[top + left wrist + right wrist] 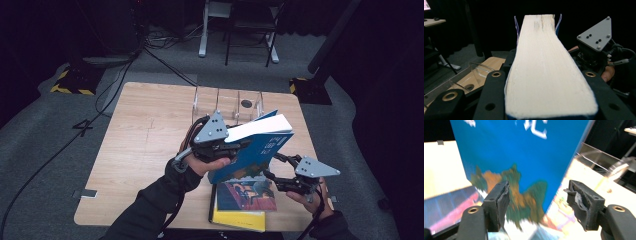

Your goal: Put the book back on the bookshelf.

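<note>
A thick blue book (260,145) is held up off the table, tilted, with its white page edge (544,62) facing upward. My left gripper (239,145) is shut on it, one black jaw on each cover, and the page block runs between them (544,75). My right gripper (274,167) is just right of the book's lower corner, open. In the right gripper view the blue cover (524,152) hangs close ahead, its lower corner between the spread fingers (499,202) without touching either pad.
Two more books lie stacked at the table's near edge, a dark illustrated one (247,194) on a yellow one (239,219). A clear acrylic book rack (227,102) stands at the far side of the wooden table (145,135). Cables and chair legs are on the floor beyond.
</note>
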